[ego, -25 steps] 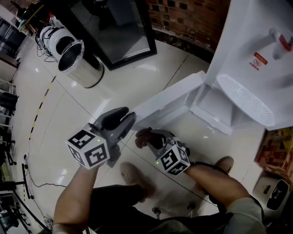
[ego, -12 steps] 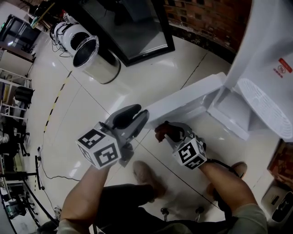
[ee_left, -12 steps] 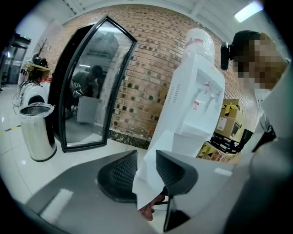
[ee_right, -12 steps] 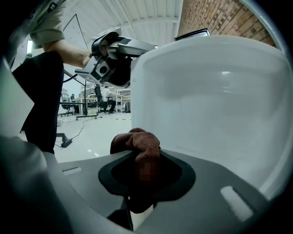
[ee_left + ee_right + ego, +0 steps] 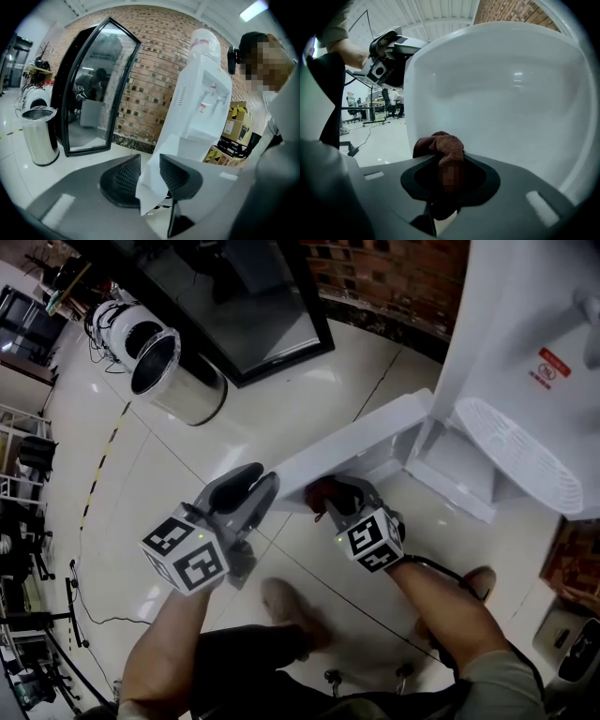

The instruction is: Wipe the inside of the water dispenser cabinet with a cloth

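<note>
Cloth (image 5: 440, 143), maroon terry, bunched, sat pinched in the right gripper (image 5: 445, 176) before the inner face of the white water dispenser's (image 5: 525, 352) open cabinet door (image 5: 352, 451).

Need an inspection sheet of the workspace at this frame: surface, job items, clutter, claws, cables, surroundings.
Surface: glossy pale tile floor.
Job's things: white water dispenser, its cabinet door swung open; dark red cloth bunched close to the door's inner face, contact cannot be told.
Clutter: steel bin on the floor, apart from the dispenser.
Grippers: left claw shut on the door's free edge; right claw shut on the cloth.
Cables: loose cable lying on the floor.
Surroundings: brick wall, black-framed glass panel, cardboard boxes beside the dispenser.
</note>
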The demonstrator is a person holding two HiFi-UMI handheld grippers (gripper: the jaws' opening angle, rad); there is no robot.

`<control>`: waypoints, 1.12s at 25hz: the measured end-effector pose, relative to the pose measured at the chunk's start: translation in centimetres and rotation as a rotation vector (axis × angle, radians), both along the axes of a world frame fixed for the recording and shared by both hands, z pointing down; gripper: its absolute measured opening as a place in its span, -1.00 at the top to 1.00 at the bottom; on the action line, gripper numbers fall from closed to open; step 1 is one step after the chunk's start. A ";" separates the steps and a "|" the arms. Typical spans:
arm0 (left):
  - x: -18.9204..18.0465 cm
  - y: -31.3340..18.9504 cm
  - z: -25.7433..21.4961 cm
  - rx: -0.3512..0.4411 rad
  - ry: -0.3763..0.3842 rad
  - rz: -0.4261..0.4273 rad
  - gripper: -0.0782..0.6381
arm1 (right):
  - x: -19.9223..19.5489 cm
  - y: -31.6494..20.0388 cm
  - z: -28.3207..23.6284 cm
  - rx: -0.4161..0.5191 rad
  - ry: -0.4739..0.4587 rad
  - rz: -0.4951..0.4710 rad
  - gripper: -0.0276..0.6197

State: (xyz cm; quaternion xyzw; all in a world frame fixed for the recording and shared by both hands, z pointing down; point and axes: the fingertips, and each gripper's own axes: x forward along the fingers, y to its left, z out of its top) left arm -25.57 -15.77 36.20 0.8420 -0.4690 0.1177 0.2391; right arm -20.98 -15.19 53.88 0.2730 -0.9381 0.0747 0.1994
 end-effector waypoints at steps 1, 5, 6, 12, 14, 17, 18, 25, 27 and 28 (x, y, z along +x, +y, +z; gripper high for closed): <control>0.0 0.0 0.0 0.000 0.000 -0.001 0.45 | 0.5 -0.3 0.1 -0.004 0.003 0.025 0.58; -0.1 0.0 0.0 0.002 -0.003 -0.009 0.45 | 3.3 -1.9 0.8 -0.020 0.019 0.135 0.58; -0.1 0.0 0.1 0.002 -0.004 -0.011 0.45 | 4.1 -2.3 1.0 -0.027 0.021 0.162 0.58; -0.1 -0.1 0.0 0.008 -0.006 -0.015 0.45 | 8.3 -4.5 1.1 -0.047 0.028 0.325 0.58; -0.1 -0.2 0.0 0.016 -0.005 -0.011 0.45 | 10.4 -5.4 1.1 -0.054 0.026 0.398 0.58; 0.0 -0.2 0.1 0.020 -0.008 -0.007 0.45 | 14.0 -6.7 0.8 -0.052 0.032 0.508 0.58; 0.0 -0.2 0.1 0.023 -0.007 -0.006 0.45 | 15.1 -6.9 0.7 -0.050 0.036 0.534 0.58; -0.1 -0.3 0.1 0.013 -0.006 -0.013 0.45 | 19.8 -5.9 0.3 -0.045 0.052 0.656 0.58; -0.1 -0.3 0.1 0.012 -0.009 -0.012 0.45 | 21.0 -6.3 0.7 -0.056 0.065 0.699 0.58; 0.0 -0.3 0.1 0.012 -0.009 -0.011 0.45 | 21.5 -6.6 1.0 -0.063 0.070 0.713 0.58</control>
